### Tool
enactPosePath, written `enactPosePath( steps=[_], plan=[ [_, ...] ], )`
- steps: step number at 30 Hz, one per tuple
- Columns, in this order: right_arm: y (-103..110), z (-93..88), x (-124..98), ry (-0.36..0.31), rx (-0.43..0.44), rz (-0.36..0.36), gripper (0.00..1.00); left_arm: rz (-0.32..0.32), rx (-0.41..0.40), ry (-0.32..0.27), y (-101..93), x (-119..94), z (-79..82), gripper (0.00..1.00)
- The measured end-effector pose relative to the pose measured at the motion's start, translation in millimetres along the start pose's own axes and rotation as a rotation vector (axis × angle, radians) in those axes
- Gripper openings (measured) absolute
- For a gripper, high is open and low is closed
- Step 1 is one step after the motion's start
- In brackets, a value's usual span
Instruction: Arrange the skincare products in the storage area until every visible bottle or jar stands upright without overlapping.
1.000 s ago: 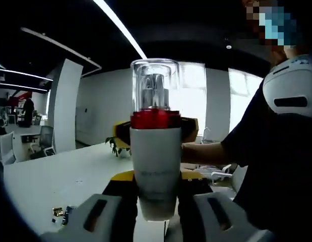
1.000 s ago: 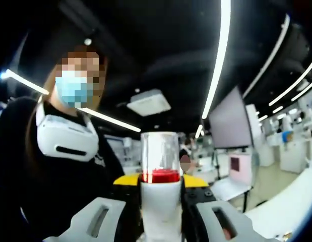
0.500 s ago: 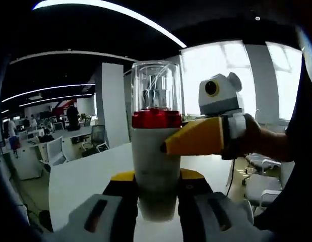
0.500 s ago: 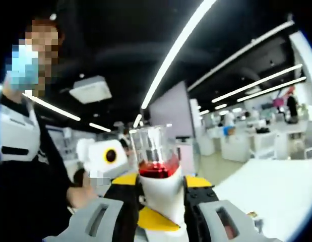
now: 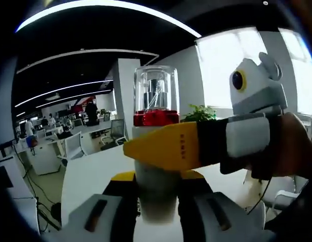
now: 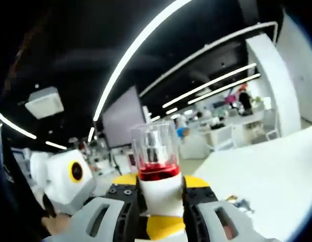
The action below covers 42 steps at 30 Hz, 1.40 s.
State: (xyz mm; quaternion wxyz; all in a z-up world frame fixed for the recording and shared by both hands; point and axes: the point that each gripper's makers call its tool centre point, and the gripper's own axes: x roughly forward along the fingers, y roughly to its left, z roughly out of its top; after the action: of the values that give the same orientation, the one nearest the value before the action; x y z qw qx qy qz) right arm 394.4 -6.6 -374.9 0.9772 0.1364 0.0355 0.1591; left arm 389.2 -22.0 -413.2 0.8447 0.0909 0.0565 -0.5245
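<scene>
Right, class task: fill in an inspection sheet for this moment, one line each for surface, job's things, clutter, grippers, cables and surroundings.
Surface: white table, bare where it can be seen.
Job's things: one bottle, white body, red collar, clear cap, upright between both grippers' jaws, held above the table.
Clutter: small items on the table, too small to identify.
Grippers: left gripper shut on the bottle low on its body; right gripper shut on it too, its yellow jaw crossing the bottle in the left gripper view.
Cables: dark cables hang beside the table's edge.
Surroundings: open office, desks, chairs, ceiling light strips, a plant, distant people.
</scene>
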Motion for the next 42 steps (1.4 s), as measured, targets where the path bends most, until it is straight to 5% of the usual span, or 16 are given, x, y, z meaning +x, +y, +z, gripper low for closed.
enactPosePath(
  steps=[6, 14, 21, 27, 36, 42],
  plan=[
    [6, 3.2, -4, 0.002, -0.093, 0.050, 0.22, -0.008, 0.007, -0.013, -3.1, -3, 3.7, 0.26],
    [6, 5.0, -6, -0.002, -0.100, 0.088, 0.21, -0.020, 0.018, -0.029, -5.1, -2, 5.8, 0.28],
    [-2, -8.4, -11, 0.067, -0.176, 0.101, 0.21, -0.097, 0.043, -0.053, -16.4, -5, 9.6, 0.30],
    [-18, -14.1, -17, 0.076, -0.166, 0.138, 0.21, -0.177, 0.044, 0.004, -29.2, -2, -10.8, 0.55],
    [-38, -17.4, -26, 0.080, -0.198, 0.178, 0.21, -0.267, 0.025, 0.038, -35.1, -8, -33.3, 0.80],
    [-46, -28.6, -32, 0.088, -0.242, 0.197, 0.21, -0.268, -0.006, 0.094, -25.4, -15, -55.3, 0.89]
  ],
)
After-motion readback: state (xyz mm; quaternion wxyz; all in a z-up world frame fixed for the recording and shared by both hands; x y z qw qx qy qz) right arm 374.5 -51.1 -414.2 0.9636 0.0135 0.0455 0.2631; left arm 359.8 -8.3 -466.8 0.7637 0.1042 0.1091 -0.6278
